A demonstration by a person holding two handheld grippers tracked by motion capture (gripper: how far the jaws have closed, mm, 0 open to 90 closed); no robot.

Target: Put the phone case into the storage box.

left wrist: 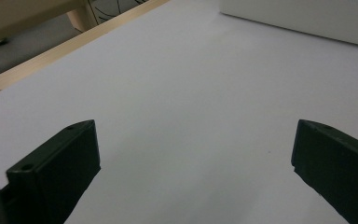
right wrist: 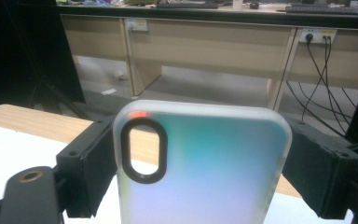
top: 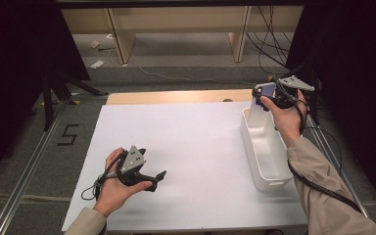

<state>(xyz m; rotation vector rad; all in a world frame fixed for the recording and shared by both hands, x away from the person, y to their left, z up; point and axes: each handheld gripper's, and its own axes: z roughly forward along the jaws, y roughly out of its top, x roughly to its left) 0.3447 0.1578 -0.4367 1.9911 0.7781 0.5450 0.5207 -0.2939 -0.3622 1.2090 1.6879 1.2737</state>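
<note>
a slip is the likely fault: the phone case (right wrist: 205, 163) is gripped only by its side edges, so it could tilt, or catch the rim of the white bin (top: 266, 147) if lowered askew. the case is held upright between the jaws of the right gripper (top: 269, 98), at the upper right of the high view, above the bin's far end. the left gripper (left wrist: 191, 163) is kept wide and empty, lower left.

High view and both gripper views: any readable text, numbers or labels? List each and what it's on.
"5": black tape mark on the grey floor left of the table.
Yellow sticker on the far bench in the right gripper view: too blurred to read.
Phone case in the right tool: no text visible.
</note>
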